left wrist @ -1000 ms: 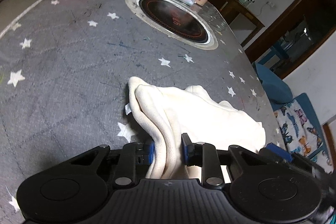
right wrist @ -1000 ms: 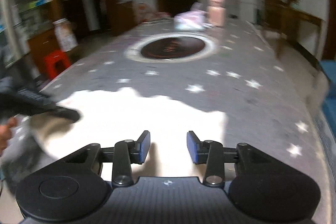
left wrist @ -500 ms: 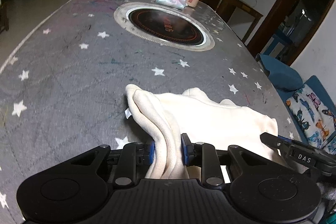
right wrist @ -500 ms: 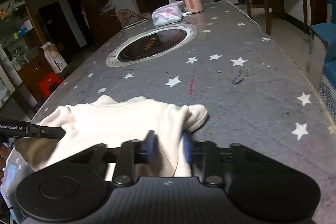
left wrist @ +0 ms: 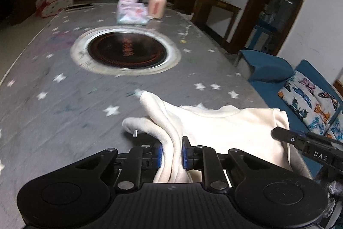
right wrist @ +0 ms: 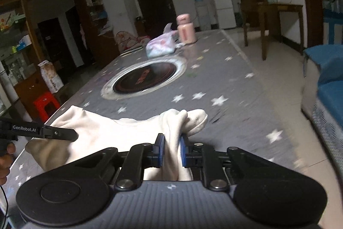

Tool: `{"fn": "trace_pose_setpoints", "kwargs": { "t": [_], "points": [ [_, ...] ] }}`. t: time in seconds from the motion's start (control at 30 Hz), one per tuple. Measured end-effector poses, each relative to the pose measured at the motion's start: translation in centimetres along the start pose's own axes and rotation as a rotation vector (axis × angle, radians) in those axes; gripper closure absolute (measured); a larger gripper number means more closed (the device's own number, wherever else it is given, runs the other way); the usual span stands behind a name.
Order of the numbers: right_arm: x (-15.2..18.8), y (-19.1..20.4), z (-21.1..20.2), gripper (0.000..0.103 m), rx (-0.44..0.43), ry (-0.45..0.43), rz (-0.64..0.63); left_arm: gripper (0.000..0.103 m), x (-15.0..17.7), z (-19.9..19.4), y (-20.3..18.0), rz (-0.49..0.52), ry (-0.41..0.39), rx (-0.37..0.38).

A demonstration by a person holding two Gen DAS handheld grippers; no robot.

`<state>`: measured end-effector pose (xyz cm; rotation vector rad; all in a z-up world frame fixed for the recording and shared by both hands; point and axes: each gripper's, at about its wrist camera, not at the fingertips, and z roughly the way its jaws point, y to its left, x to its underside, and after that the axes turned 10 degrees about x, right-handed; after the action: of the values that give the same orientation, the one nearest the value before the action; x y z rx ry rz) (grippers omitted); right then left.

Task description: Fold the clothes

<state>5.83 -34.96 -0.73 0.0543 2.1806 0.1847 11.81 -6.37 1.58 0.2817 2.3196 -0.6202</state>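
Note:
A cream garment (left wrist: 225,128) hangs stretched between my two grippers above the near end of a grey star-patterned table (left wrist: 53,100). My left gripper (left wrist: 171,153) is shut on a bunched fold at the garment's left end. My right gripper (right wrist: 171,150) is shut on the bunched right end of the garment (right wrist: 120,134). The right gripper's body shows at the right edge of the left wrist view (left wrist: 308,147). The left gripper's body shows at the left edge of the right wrist view (right wrist: 40,132).
A round dark hotplate (left wrist: 126,50) is set in the middle of the table. A pink bottle (left wrist: 157,3) and a plastic bag (left wrist: 131,12) stand at the far end. A blue sofa with butterfly cushion (left wrist: 308,100) is to the right. A red stool (right wrist: 46,104) stands to the left.
The right gripper went from open to shut on the garment's right end. Both grippers have risen, lifting the garment up off the table.

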Motion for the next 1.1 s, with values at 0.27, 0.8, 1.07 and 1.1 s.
{"fn": "trace_pose_setpoints", "kwargs": {
  "t": [0.27, 0.8, 1.07, 1.1],
  "points": [
    [-2.7, -4.2, -0.7, 0.090, 0.111, -0.053, -0.005, 0.085, -2.7, 3.2, -3.8, 0.042, -0.009, 0.064],
    [-2.3, -11.4, 2.8, 0.088, 0.260, 0.027, 0.040, 0.090, -2.7, 9.2, -5.9, 0.061, 0.093, 0.085],
    [-1.0, -11.0, 2.2, 0.077, 0.242, 0.039, 0.013, 0.064, -1.3, 10.5, -5.5, 0.093, 0.127, 0.048],
    [-0.8, -10.7, 2.1, 0.076, 0.237, 0.038, 0.003, 0.066, -1.1, 10.7, -5.4, 0.091, 0.132, 0.050]
  ]
}}
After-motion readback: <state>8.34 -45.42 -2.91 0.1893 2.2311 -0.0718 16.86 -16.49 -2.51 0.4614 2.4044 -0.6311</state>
